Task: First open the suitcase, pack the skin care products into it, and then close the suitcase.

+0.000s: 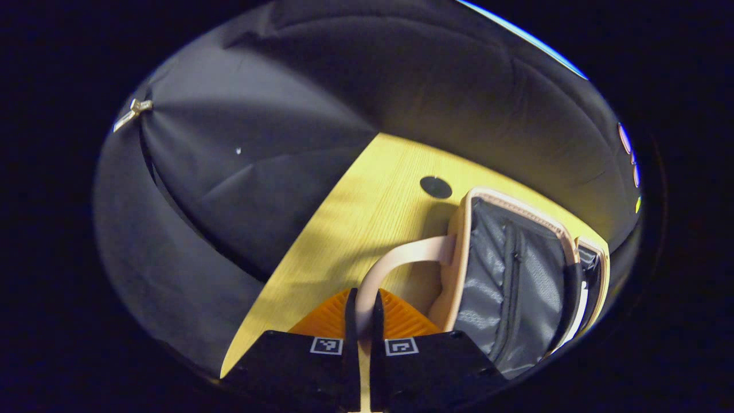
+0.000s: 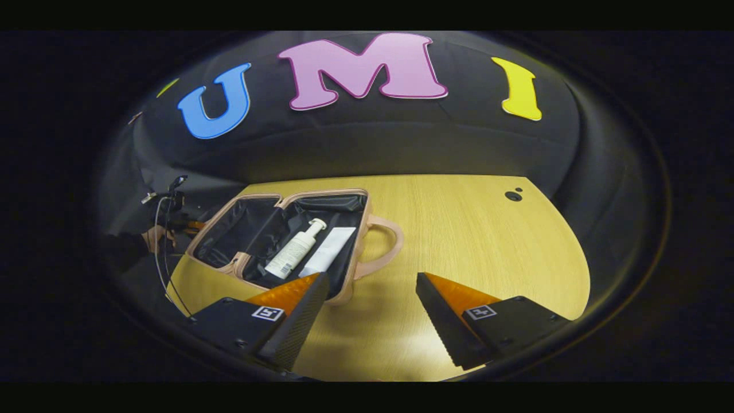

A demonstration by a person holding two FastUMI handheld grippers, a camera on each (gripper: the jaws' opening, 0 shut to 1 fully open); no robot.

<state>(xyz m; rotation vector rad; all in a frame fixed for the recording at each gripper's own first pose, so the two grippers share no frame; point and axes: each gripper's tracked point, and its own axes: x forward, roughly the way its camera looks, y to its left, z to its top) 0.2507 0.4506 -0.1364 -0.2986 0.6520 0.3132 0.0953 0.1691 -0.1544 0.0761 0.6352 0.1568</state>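
Left gripper view: the left gripper (image 1: 362, 312) has its fingers pinched on the pink loop handle (image 1: 395, 263) of the pink hard-shell suitcase (image 1: 519, 269), lower right of the frame.

Right gripper view: the right gripper (image 2: 371, 307) has its fingers spread wide over the yellow wooden surface (image 2: 476, 241); the white pump bottle (image 2: 295, 249) and white flat tube (image 2: 328, 251) lie inside the open case at centre left. Closing is likely next, by swinging the lid over. No writing is legible.

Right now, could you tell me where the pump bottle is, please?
In the right gripper view, the pump bottle lies inside the open suitcase, left of centre, beside a white tube.
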